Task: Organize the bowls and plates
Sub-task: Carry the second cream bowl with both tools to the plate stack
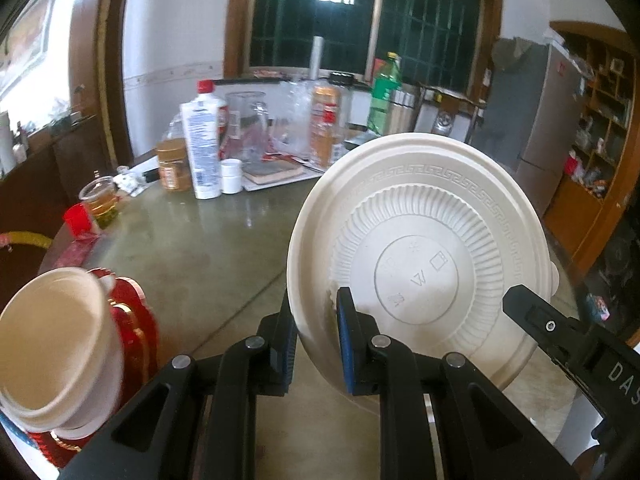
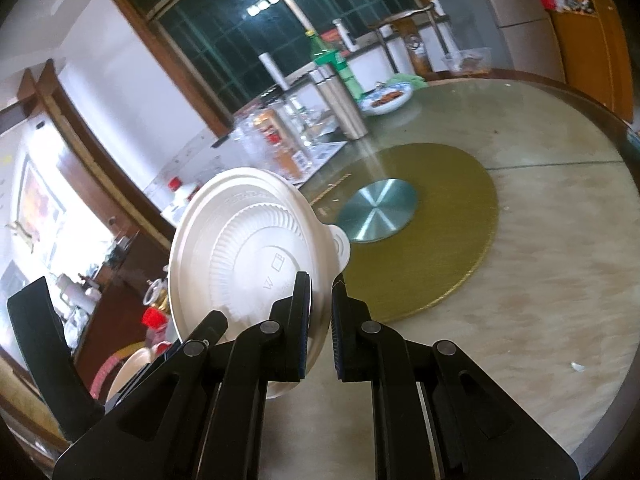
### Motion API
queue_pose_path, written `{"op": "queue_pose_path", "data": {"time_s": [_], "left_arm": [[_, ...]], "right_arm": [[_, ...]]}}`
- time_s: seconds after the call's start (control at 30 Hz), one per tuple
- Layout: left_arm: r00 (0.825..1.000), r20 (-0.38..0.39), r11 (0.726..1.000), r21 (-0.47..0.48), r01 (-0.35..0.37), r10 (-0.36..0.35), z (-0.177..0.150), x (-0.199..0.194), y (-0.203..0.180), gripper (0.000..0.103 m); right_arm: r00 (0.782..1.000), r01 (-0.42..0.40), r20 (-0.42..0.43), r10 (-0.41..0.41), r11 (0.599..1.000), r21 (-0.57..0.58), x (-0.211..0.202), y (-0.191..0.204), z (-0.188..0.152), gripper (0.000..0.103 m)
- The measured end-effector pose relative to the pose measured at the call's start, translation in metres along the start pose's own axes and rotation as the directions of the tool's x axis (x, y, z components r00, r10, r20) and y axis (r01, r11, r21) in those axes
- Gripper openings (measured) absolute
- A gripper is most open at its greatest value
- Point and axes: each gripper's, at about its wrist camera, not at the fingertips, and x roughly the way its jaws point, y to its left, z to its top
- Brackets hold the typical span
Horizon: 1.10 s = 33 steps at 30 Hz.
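A white disposable plate (image 1: 420,240) is held on edge above the table, its ribbed underside toward both cameras. My left gripper (image 1: 316,340) is shut on its lower left rim. My right gripper (image 2: 320,320) is shut on the plate's (image 2: 248,256) right rim; its black finger (image 1: 532,312) shows at the plate's right in the left wrist view. A stack of white bowls (image 1: 60,356) stands at the lower left on a red holder (image 1: 136,332).
The round table (image 2: 540,280) carries a gold turntable (image 2: 440,232) with a metal hub (image 2: 378,210). Bottles, jars and a carton (image 1: 202,148) crowd the far side. A dish of food (image 2: 386,98) and steel flasks (image 2: 344,100) stand near the window.
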Motion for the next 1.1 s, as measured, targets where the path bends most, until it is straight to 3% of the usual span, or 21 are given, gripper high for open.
{"op": "queue_pose_path", "data": {"time_s": [0.67,1.1], "left_arm": [[0.997,0.033,0.996,-0.064,-0.062,0.064,0.002,-0.039,0.059,0.019],[0.99,0.047,0.985,-0.114,-0.13,0.136,0.002,-0.063,0.11,0.019]], "right_arm": [[0.99,-0.132,-0.074,0.124,0.984,-0.122,0.009,0.063,-0.014,0.01],[0.958,-0.26,-0.169,0.233,0.951,-0.165,0.02,0.11,-0.027,0.01]]}}
